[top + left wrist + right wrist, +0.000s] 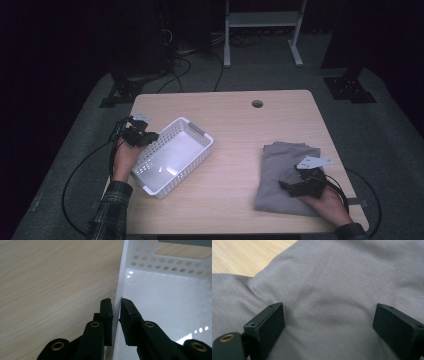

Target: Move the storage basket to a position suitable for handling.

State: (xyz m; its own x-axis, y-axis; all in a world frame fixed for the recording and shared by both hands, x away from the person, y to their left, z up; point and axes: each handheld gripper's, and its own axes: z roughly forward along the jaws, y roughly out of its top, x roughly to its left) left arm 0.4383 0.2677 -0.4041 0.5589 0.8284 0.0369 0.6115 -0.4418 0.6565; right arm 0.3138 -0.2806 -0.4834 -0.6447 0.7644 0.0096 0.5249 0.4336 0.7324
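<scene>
**Left gripper pinches the basket wall; right gripper spread over the grey cloth**

In the high view the person's left forearm, in a plaid sleeve (112, 207), comes up along the left edge of the table (235, 117), the hand (125, 157) raised and angled toward the middle of the table. Its left gripper (150, 137) meets the near long side of the basket (192, 131). In the left gripper view the two black jaws stand one on each side of that thin white wall, one outside over the wood and one inside over the floor of the basket, drawn in until they pinch the plastic.

The basket is a white plastic rectangle sitting crooked on the left half of the table, with rounded corners, rows of small round holes through its walls, a cut-out handle slot at the end and a smooth, glossy floor that catches the light.

The right hand (327, 200) lies low at the near right corner, its right gripper (290, 186) pointing left across the cloth (282, 160). In the right gripper view the blocky black jaws stand wide apart above the fabric, nothing caught between them.

The cloth is grey, finely woven and matt, folded into a rough rectangle with soft creases, lying flat on the right half of the pale wood-grain tabletop.
</scene>
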